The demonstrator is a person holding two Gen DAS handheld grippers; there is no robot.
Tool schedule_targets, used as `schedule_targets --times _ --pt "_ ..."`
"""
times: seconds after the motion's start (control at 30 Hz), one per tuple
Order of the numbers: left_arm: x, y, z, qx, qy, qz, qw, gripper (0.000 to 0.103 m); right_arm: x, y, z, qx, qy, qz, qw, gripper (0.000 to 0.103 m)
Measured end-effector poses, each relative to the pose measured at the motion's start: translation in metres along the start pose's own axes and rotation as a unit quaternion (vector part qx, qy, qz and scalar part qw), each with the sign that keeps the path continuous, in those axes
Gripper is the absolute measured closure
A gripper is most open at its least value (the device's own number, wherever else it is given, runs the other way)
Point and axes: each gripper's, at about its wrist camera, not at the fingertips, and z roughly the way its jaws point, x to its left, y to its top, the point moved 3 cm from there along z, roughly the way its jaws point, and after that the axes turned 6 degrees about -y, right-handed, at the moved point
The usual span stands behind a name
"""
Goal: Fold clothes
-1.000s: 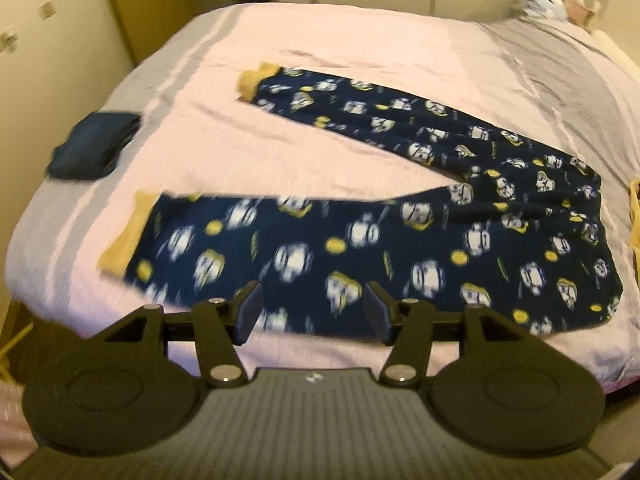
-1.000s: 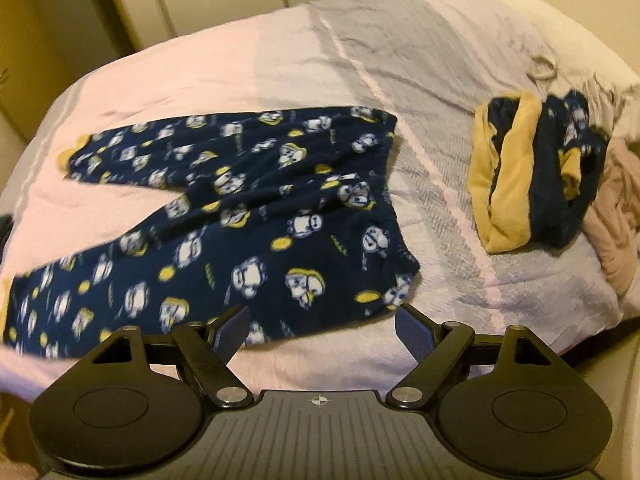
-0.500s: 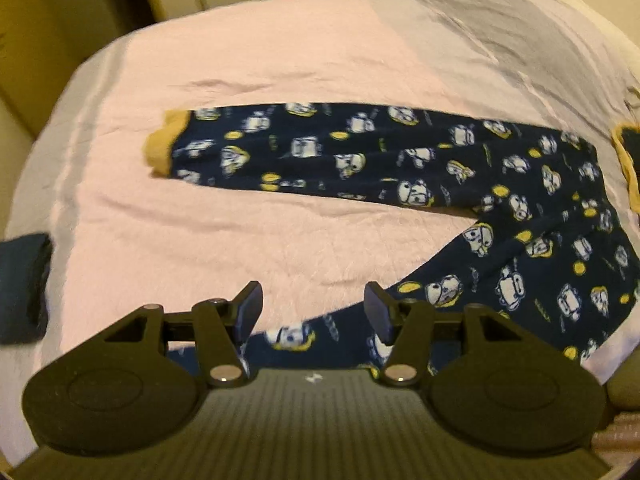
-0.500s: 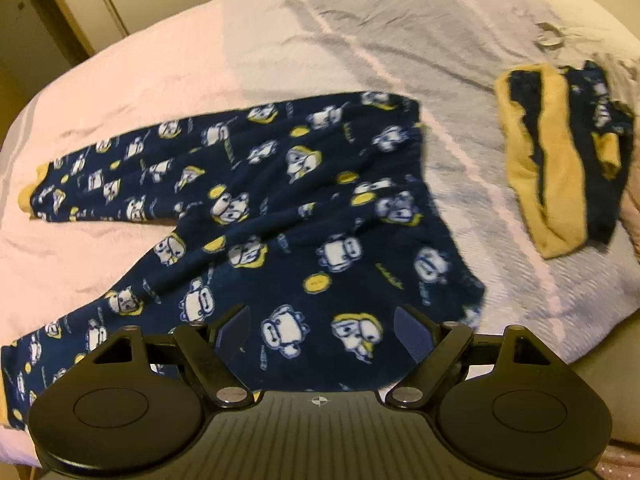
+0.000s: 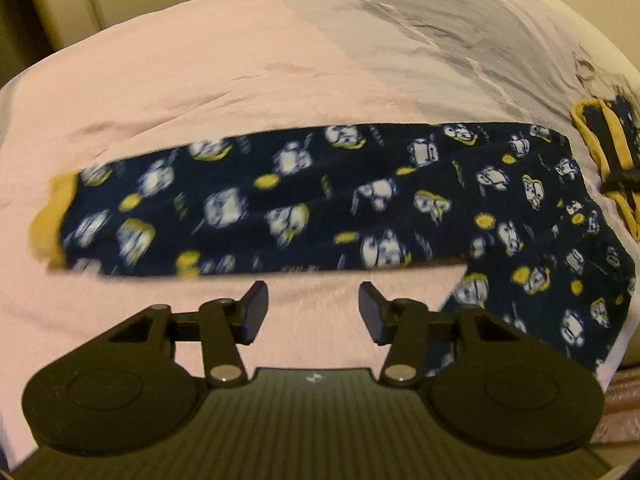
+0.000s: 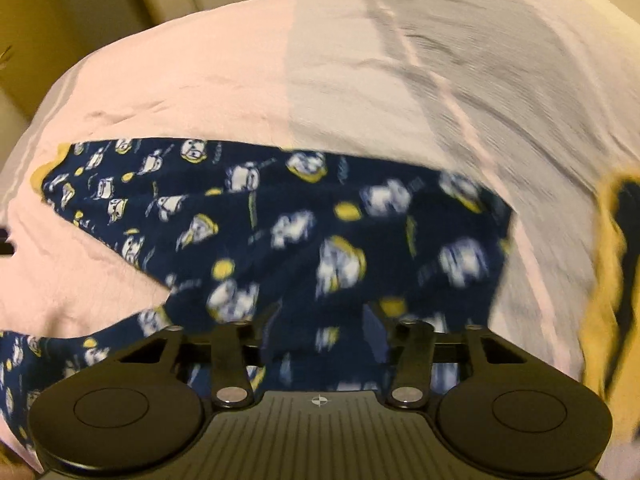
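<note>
Here, navy printed pyjama trousers (image 5: pixel 360 200) lie spread on the bed (image 5: pixel 240 80), unfolded; the left gripper (image 5: pixel 313 312), jaws just narrowing, hangs empty over bare sheet; the right gripper (image 6: pixel 320 344), also closing, straddles waist fabric, grip uncertain; next, likely lifting one leg across.

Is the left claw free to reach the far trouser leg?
Probably yes: the left claw hangs open over bare bedsheet, its jaws just narrowed, and nothing lies between it and the far trouser leg.
</note>
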Motion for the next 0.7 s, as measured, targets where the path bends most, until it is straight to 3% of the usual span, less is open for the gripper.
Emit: schedule_targets --times 0.13,0.4,0.5,0.7 --pt "0.018 0.038 0.052 0.015 -0.031 0.048 0.9982 0.063 -0.015 0.043 0.051 0.013 0.021 -0.054 0.998 0.066" --pt "0.077 0.113 0.140 0.038 -0.047 0.108 0.9924 0.062 -0.043 0.128 0.138 0.030 0.035 -0.146 0.988 0.066" --pt "0.105 0.133 0.168 0.047 -0.044 0.130 0.9894 0.062 -0.050 0.145 0.164 0.028 0.021 -0.181 0.983 0.066" --pt "0.150 0.154 0.210 0.082 -0.012 0.189 0.9786 0.060 -0.062 0.152 0.201 0.071 0.044 -0.206 0.975 0.066"
